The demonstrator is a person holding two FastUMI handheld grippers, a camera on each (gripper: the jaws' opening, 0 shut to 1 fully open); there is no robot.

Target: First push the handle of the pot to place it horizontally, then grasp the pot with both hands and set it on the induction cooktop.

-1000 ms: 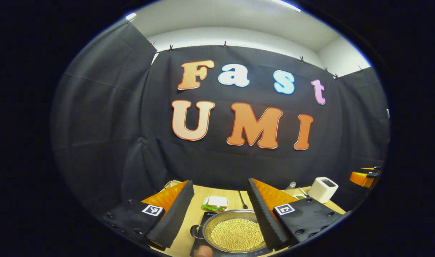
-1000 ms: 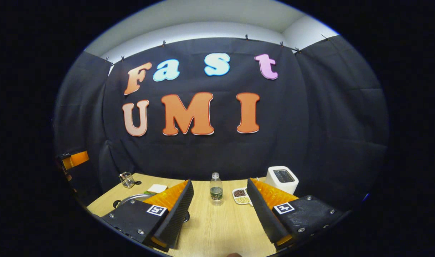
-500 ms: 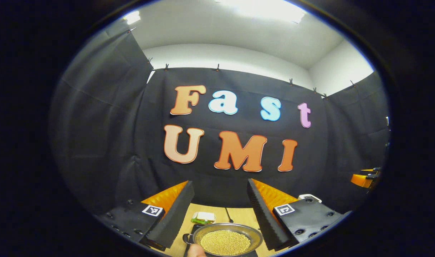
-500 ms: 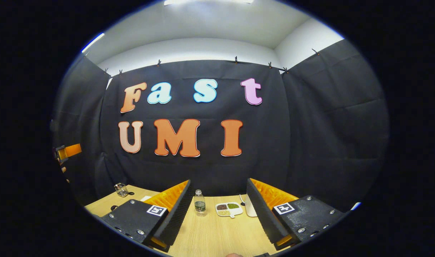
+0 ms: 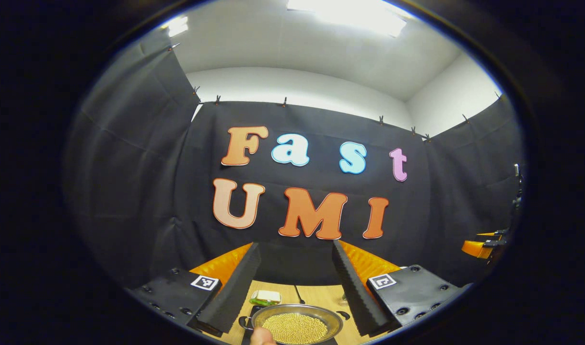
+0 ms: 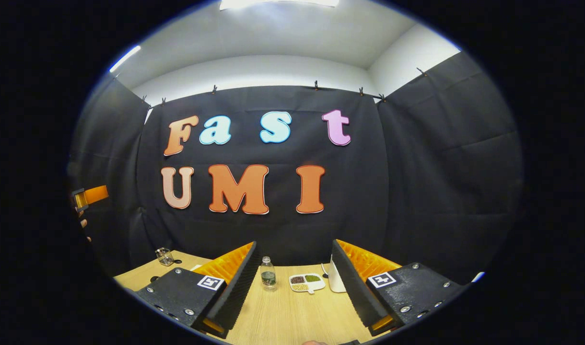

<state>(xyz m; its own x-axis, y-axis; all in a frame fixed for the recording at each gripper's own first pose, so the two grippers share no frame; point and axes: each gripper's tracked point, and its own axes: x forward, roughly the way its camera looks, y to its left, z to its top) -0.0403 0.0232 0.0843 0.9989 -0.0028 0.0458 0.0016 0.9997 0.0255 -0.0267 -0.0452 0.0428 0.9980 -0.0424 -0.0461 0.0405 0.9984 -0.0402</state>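
A steel pot (image 5: pixel 295 326) filled with yellow beans lies at the bottom of the left gripper view, with a small dark handle (image 5: pixel 242 322) on its left side. A strip of the dark induction cooktop (image 5: pixel 247 336) shows under the pot. My left gripper (image 5: pixel 295 245) hangs open above and short of the pot, touching nothing. A fingertip (image 5: pixel 261 338) shows at the pot's near rim. My right gripper (image 6: pixel 295 244) is open over the wooden table (image 6: pixel 283 316), holding nothing. Each gripper also appears small at the other view's edge, the right gripper (image 5: pixel 479 247) and the left gripper (image 6: pixel 88 196).
Behind the pot lie a white and green packet (image 5: pixel 265 298) and a thin dark utensil (image 5: pixel 297 293). In the right gripper view a water bottle (image 6: pixel 268 274), a divided dish of beans (image 6: pixel 308 282), a white appliance (image 6: pixel 338 280) and a glass jar (image 6: pixel 164 256) stand near the back wall.
Both views have tilted upward and drawn back. The pot has sunk lower and smaller in the left gripper view. Both grippers stay open.
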